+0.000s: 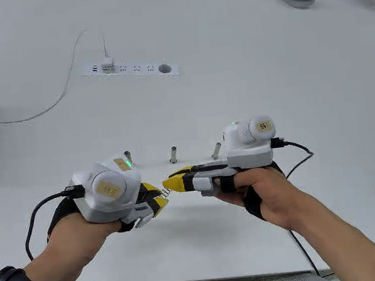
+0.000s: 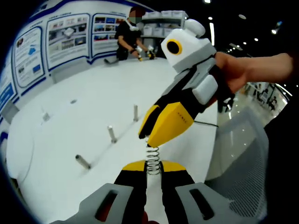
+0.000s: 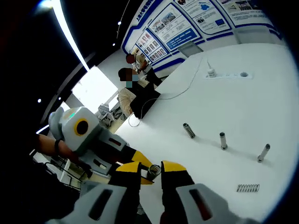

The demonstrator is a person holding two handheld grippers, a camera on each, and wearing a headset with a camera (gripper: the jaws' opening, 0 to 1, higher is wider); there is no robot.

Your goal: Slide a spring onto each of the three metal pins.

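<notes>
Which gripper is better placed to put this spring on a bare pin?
Probably right: left gripper and right gripper both pinch the spring, but the right sits nearest the bare middle pin and right pin.

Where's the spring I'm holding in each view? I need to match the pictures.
Head view: the spring is low centre, tiny, between the two yellow tips.
Left gripper view: spring lower centre, rising from the jaws of the left gripper to the right gripper.
Right gripper view: spring bottom centre, between that view's own yellow jaws.
Shared landmark: the row of three pins.
</notes>
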